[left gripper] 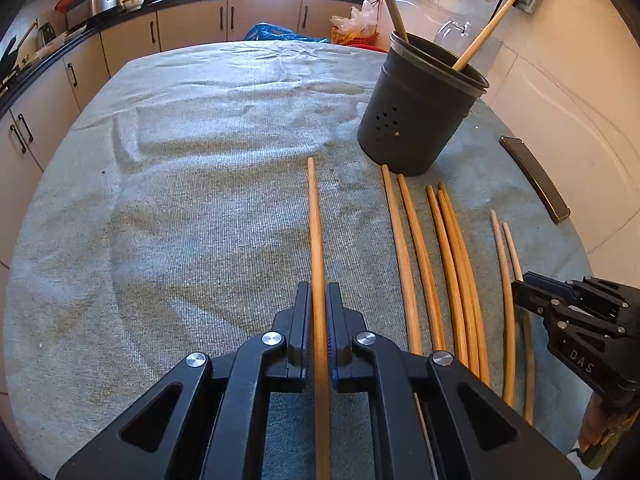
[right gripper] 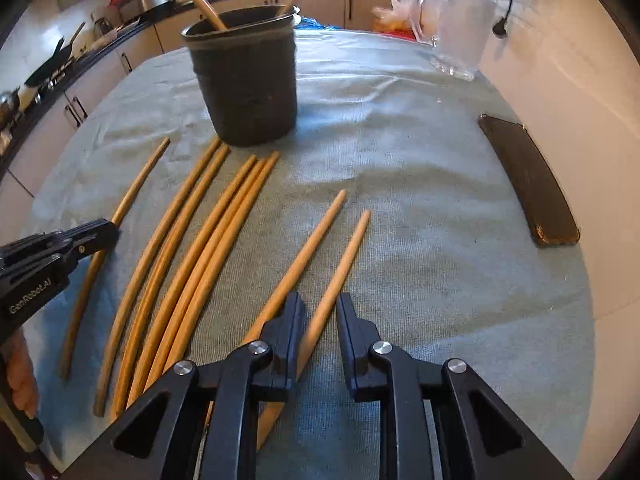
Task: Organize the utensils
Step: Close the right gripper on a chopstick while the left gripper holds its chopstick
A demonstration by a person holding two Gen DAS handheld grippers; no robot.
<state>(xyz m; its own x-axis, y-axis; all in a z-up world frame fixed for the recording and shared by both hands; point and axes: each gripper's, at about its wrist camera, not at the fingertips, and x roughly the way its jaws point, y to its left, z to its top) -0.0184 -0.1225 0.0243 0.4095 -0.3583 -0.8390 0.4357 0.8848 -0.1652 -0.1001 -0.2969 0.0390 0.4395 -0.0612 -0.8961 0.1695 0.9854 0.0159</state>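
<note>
The left tool (left gripper: 319, 312) is pinching one chopstick (left gripper: 316, 232) mid-counter; the right tool (right gripper: 320, 320), spread, is straddling another chopstick (right gripper: 340, 268) near the right edge, both bound for the dark holder (right gripper: 244, 76), seemingly.

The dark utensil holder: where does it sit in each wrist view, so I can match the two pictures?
Left wrist view: the dark utensil holder stands upper right, beyond the row of chopsticks, with two sticks in it.
Right wrist view: the holder stands upper left of centre, at the far ends of the chopsticks.
Shared landmark: the flat dark case, right of the holder in both views.
</note>
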